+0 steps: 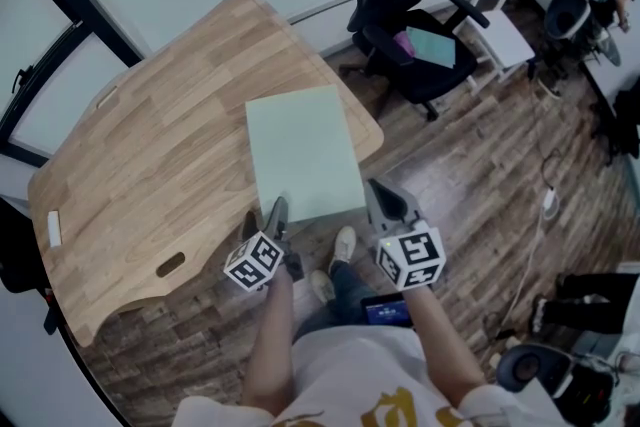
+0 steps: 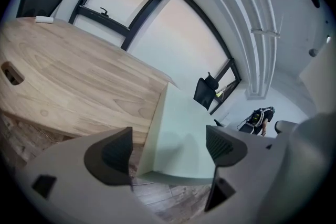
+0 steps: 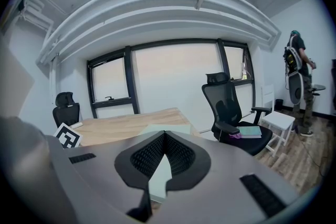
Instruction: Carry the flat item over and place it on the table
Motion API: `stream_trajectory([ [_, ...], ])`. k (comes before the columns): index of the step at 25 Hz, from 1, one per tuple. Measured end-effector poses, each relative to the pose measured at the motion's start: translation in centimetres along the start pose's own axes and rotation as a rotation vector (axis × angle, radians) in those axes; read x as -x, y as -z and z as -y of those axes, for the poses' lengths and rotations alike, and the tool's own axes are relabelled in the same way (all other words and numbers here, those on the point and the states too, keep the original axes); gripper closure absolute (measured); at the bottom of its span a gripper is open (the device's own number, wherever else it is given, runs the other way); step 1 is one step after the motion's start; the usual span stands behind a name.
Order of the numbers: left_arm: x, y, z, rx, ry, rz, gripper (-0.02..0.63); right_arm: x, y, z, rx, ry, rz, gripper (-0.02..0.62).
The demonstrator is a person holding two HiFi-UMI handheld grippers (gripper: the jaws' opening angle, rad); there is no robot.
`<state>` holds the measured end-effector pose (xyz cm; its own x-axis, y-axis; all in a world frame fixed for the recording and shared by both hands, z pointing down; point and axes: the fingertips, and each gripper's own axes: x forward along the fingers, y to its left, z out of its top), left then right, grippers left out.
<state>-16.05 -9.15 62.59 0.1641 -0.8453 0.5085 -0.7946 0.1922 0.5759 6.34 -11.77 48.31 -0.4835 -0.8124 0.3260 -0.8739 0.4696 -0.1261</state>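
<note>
In the head view we see the flat, pale green sheet [image 1: 305,150] lying on the wood-grain table [image 1: 150,155], its near edge overhanging. Only the right gripper [image 3: 164,159] view shows ribbed jaws pinching that edge. The left gripper [image 2: 168,150] view shows jaws spread around a corner.

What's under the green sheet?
The green sheet has its far part over the wooden table; its near edge overhangs the floor. The tabletop directly beneath is covered.
</note>
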Motion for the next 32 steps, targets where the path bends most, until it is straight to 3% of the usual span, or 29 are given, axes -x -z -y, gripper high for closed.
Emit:
stream_trajectory([
  [8, 1.2, -1.0, 0.6, -0.056, 0.022, 0.066, 0.190, 0.6, 0.2, -0.2, 0.000, -0.001, 0.001, 0.597],
  [11, 1.9, -1.6, 0.8, -0.112, -0.002, 0.098, 0.322, 0.8, 0.3, -0.5, -0.001, -0.004, 0.003, 0.597],
  [18, 2.5, -2.8, 2.0, -0.215, -0.012, 0.127, 0.434, 1.2, 0.7, -0.4, -0.012, -0.003, 0.010, 0.598],
  [21, 2.8, -3.1, 2.8, -0.235, 0.015, 0.142, 0.583, 1.4, 0.9, -0.3, -0.008, -0.002, 0.004, 0.597],
  [32, 4.0, -5.4, 7.5, -0.333, 0.104, 0.191, 0.604, 2.3, 1.1, -0.7, 0.006, -0.009, 0.008, 0.597],
])
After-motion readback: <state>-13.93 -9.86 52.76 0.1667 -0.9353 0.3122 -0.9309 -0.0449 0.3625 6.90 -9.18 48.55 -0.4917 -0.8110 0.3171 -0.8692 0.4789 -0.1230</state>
